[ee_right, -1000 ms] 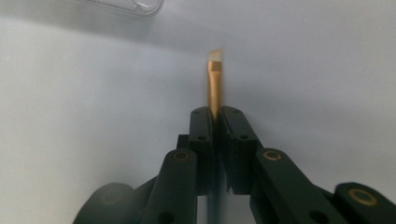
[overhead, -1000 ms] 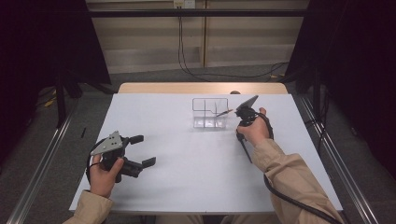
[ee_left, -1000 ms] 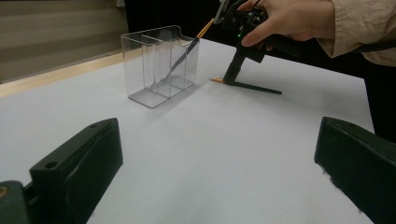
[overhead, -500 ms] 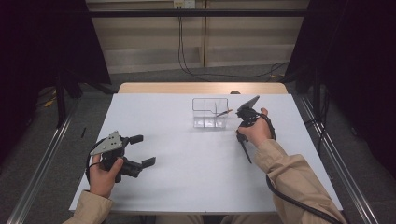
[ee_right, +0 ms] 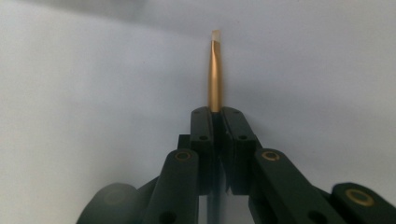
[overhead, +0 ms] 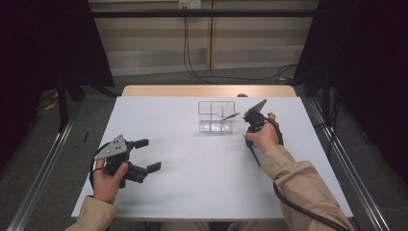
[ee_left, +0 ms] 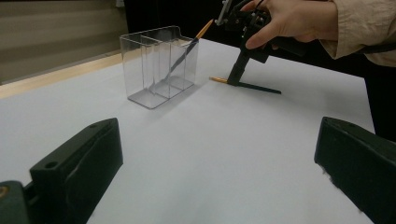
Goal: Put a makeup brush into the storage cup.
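A clear plastic organiser (overhead: 216, 117), box-shaped with thin upright dividers making narrow compartments, stands on the matte white tabletop (overhead: 202, 183) toward its far edge. In the left gripper view a slim stick (ee_left: 187, 49) with a dark shaft and an orange upper end leans inside one of the organiser's compartments, its top poking above the rim on the side nearest the person's right hand (overhead: 262, 137).

Just beside the organiser, on that same side, the right hand-held gripper (overhead: 253, 117) points down at the tabletop. Its black jaws are clenched on a second thin stick (ee_right: 215, 70), smooth and gold-orange with a pale squared tip; the right gripper view shows the stick pinched between the two pads and running straight out ahead of them. In the left gripper view this stick's orange end (ee_left: 218, 80) lies low on the tabletop, near the organiser's base but apart from it.

The left hand-held gripper (overhead: 144, 156), black with a grey three-cornered plate on top, is held well apart from the organiser, toward the near left of the tabletop. Its jaws stand wide apart, grasping nothing.
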The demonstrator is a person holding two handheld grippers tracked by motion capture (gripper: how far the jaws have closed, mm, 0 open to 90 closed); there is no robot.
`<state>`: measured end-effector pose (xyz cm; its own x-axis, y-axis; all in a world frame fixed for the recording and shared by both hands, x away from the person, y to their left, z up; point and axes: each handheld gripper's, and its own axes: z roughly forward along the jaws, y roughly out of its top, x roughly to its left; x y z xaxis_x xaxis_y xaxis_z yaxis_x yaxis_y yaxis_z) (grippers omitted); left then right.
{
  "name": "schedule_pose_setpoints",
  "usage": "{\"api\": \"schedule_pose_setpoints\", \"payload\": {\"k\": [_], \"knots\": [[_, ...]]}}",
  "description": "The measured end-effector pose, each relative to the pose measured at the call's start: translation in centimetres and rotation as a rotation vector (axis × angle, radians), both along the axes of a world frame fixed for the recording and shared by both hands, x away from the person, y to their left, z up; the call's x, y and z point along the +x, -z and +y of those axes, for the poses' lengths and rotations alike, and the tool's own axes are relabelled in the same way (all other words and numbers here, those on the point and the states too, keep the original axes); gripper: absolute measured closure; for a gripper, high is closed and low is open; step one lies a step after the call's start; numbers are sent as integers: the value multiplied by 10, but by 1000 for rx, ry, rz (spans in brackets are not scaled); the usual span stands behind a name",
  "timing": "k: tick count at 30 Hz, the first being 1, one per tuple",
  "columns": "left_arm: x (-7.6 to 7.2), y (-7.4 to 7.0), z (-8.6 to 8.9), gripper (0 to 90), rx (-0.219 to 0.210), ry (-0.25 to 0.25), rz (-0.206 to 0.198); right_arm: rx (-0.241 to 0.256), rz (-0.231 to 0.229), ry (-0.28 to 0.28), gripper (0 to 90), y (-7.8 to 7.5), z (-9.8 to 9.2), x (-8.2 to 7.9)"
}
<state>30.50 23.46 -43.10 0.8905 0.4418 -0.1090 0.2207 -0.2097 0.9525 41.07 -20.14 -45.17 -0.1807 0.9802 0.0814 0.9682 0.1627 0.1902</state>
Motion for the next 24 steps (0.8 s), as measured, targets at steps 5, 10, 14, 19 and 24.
{"api": "schedule_pose_setpoints", "payload": {"k": [5, 10, 14, 19, 24], "knots": [[0, -1, 1, 9, 0, -3, -2, -6, -2, 7, 843, 0, 1, -1], [-1, -1, 2, 9, -2, -7, 1, 27, -27, 28, 843, -3, -4, -2], [-1, -1, 1, 9, 3, -4, -1, 60, -51, 24, 843, -9, -6, -3], [-1, -1, 0, 9, 1, -4, 2, 97, -87, 18, 843, -16, -5, -5], [0, -1, 0, 9, 1, -3, 4, 116, -125, 21, 843, -20, -7, -5]]}}
